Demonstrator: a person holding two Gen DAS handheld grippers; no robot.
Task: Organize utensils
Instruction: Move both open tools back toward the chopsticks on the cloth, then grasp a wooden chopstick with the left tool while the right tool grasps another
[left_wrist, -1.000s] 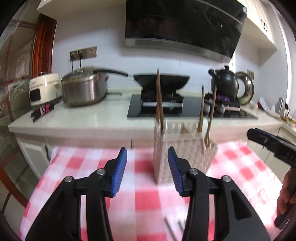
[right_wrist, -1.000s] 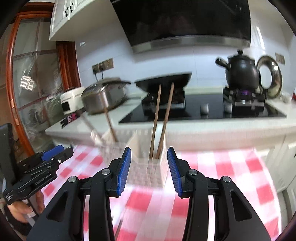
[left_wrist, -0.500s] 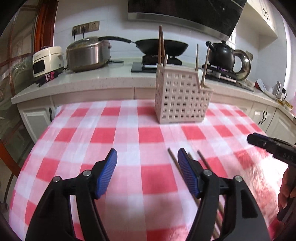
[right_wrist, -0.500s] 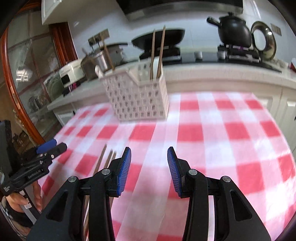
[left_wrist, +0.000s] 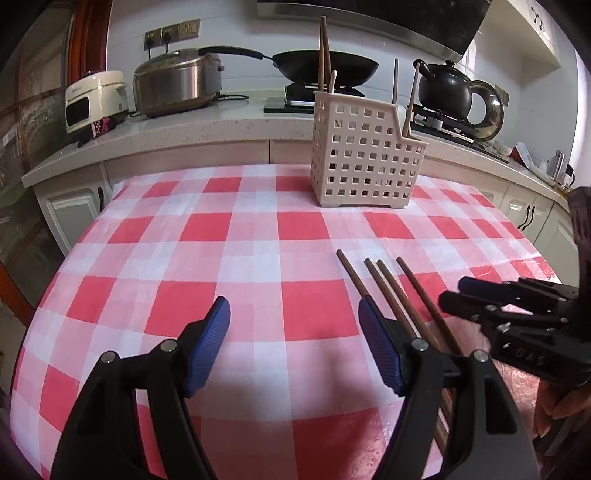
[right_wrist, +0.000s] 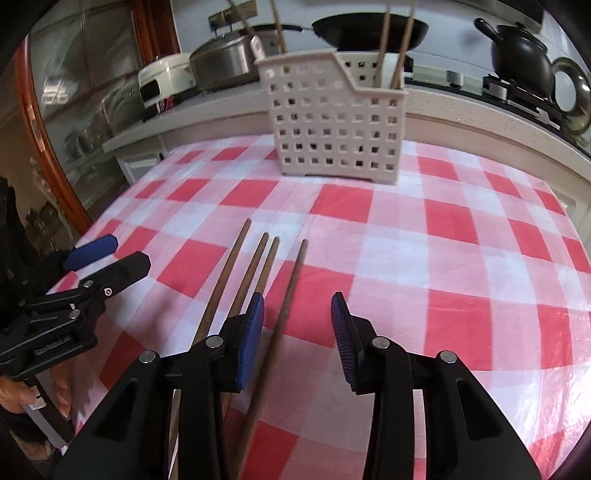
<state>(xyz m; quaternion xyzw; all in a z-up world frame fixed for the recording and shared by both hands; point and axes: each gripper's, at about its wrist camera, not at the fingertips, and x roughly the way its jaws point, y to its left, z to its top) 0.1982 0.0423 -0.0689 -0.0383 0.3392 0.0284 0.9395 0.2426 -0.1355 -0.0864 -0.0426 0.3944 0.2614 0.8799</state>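
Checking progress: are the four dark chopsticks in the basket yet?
Out. All four chopsticks lie flat on the cloth, apart from the basket.

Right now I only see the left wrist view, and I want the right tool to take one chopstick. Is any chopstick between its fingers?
Observer: Yes, a single chopstick lies between the fingers of the right tool.
Operator: Is it gripped?
Observer: Not yet. The jaws are closing, but both pads stand clear of it.
Operator: Where are the other three?
Observer: The other three lie outside the jaws, running under the left finger and to its left.
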